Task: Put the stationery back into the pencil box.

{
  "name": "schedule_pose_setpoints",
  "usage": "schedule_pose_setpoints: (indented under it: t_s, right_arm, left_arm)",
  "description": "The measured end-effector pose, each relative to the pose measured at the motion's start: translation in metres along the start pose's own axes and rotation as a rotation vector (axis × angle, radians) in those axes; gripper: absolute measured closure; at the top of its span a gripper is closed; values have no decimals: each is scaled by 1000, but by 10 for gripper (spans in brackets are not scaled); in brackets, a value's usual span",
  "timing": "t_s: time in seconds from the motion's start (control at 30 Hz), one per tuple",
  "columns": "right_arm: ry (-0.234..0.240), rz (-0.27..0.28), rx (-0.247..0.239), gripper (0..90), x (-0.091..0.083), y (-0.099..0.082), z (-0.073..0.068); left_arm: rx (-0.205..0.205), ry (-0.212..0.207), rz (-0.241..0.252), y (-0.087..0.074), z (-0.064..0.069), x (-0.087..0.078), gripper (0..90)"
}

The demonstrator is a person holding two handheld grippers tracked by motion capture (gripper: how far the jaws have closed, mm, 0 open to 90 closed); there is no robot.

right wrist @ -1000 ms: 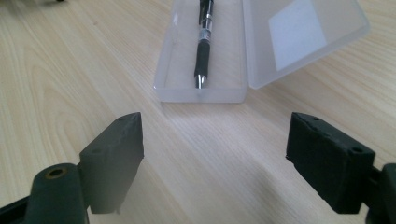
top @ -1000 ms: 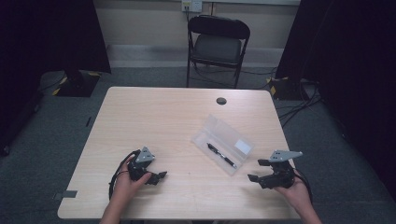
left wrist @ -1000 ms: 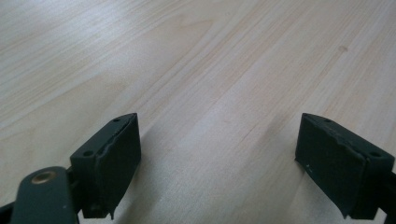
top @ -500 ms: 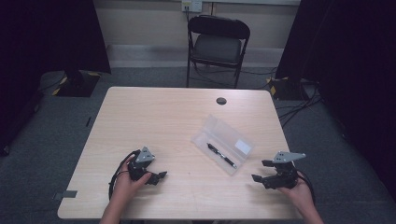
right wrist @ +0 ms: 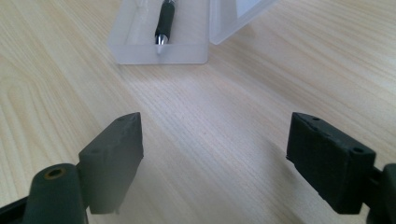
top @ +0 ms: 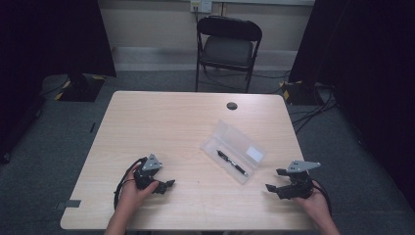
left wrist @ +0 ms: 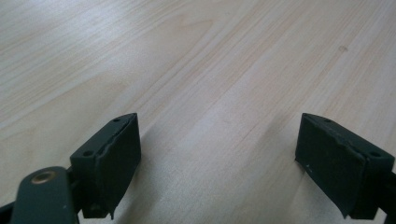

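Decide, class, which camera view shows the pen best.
The right gripper view: the pen lies close, its tip against the clear case wall. The high view shows the whole pen, small. The left gripper view faces bare table.

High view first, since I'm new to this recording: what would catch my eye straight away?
The clear plastic case lying open right of the table's middle, with a black pen inside it. Then the two tongs at the near edge, both open and empty: the left tongs rest near the left corner, and the right tongs point toward the case. A dark folding chair stands beyond the far edge.
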State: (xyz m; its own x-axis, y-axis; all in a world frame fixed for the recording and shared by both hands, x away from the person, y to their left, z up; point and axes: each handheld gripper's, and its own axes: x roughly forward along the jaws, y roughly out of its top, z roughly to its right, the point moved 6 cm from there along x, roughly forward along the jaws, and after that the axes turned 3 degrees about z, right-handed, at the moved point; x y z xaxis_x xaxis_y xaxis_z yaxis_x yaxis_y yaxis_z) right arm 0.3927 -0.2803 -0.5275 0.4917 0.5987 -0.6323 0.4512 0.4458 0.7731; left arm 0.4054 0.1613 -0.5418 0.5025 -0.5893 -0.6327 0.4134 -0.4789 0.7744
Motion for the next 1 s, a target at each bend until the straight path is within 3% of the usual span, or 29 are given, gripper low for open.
schedule_pose_setpoints:
  t_s: [0.63, 1.0]
  right_arm:
    - [-42, -21, -41, 142, 5, -11, 6]
    - [-57, -9, -28, 131, 5, -12, 8]
  left_arm:
    - [0, 0, 0, 0, 0, 0, 140]
    - [1, 2, -5, 0, 0, 0, 140]
